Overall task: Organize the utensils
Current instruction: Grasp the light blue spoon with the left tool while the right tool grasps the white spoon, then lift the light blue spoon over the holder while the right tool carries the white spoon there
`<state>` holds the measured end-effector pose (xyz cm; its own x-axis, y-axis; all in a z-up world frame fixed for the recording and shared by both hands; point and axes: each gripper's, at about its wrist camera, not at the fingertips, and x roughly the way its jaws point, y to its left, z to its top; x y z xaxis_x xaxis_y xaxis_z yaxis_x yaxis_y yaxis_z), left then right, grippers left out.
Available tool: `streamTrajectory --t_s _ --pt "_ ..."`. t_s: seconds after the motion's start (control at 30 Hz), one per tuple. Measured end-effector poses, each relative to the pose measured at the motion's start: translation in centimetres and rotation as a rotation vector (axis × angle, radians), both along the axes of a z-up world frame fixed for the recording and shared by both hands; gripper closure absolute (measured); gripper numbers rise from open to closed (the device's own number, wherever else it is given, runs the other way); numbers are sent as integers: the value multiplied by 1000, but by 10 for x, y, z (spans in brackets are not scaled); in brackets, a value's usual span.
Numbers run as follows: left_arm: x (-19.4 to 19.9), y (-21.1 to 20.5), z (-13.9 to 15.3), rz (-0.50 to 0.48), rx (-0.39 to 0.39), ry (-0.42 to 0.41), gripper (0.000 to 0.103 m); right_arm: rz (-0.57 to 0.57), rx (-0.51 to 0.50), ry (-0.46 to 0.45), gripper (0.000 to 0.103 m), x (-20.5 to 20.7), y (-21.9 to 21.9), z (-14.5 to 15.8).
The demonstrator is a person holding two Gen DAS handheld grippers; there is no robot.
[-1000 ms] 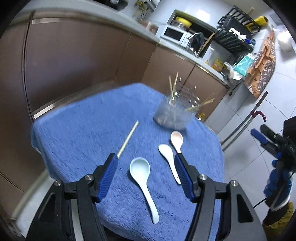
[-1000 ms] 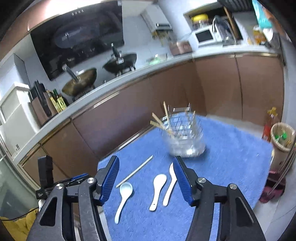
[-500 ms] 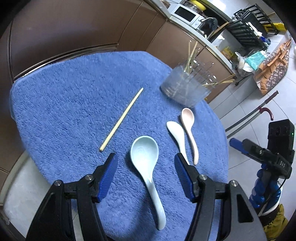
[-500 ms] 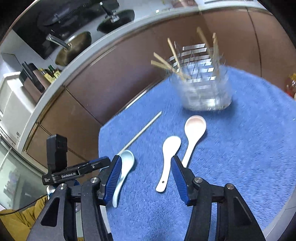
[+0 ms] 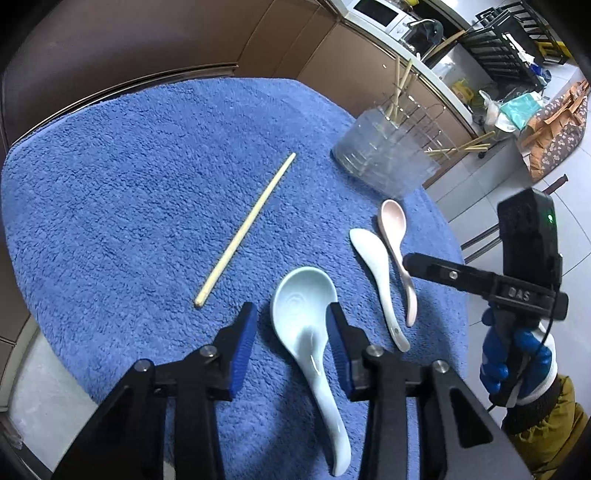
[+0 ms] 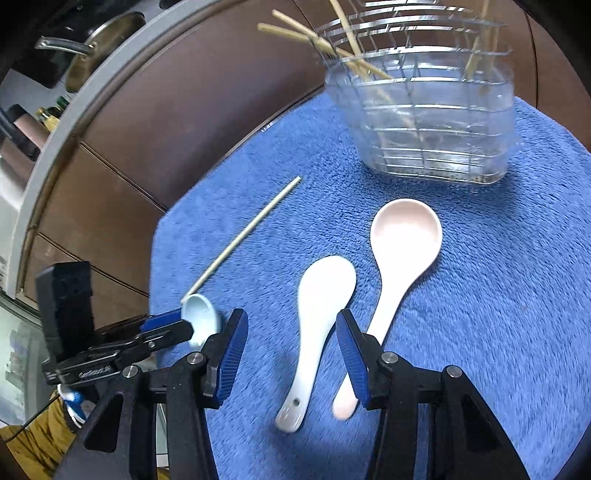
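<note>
Our left gripper (image 5: 291, 328) is closing around the pale blue spoon (image 5: 306, 332) at lower centre (pads not yet pressing); our right gripper (image 6: 291, 354) closes astride the white spoon (image 6: 317, 332), ungrasped.

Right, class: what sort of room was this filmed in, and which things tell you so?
Most likely a home kitchen: a microwave on the counter, a pan on the stove, and brown cabinets below.

Two wrist fisheyes looking steeply down at the blue-covered desk (image 5: 122, 192)

Each is sitting just behind its own claw, close over the near edge, facing the brown cabinets. Both are sharing the chopstick (image 5: 245, 230) (image 6: 245, 234), three spoons and clear basket (image 5: 384, 162) (image 6: 428, 122); each is also catching the other claw.
</note>
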<state>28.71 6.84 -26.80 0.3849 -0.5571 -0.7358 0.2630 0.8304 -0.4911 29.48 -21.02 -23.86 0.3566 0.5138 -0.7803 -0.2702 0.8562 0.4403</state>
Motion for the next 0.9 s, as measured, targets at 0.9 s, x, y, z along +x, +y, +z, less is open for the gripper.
streamTrajectory --t_s 0.9 --pt "19 -14 -5 -19 131 11 89 33 -3 90 86 30 17 -16"
